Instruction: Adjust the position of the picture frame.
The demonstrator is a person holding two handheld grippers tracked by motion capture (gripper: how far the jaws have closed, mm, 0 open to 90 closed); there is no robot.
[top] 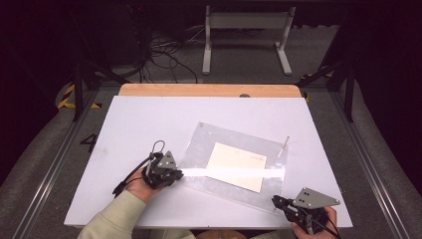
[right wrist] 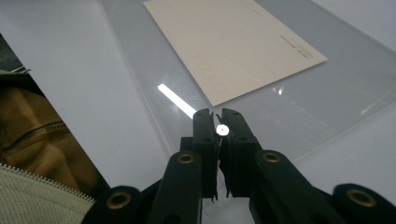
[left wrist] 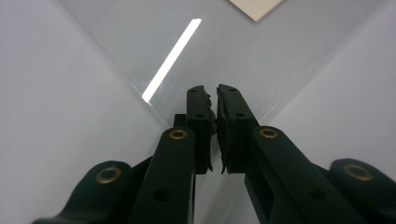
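Now both closed fingers at transparent sheet (top: 209, 149).

A cream card (top: 236, 166) with faint grey printing was laid on a clear plastic sheet (top: 201, 149) crossed by a bright white glare stripe. The table (top: 144, 119) was white, edged in pale wood at the back. Black jaws with brass rivets were shown on both grippers.

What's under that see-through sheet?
A cream card lies under the clear sheet, with the white table below. The card hides whatever is beneath it.
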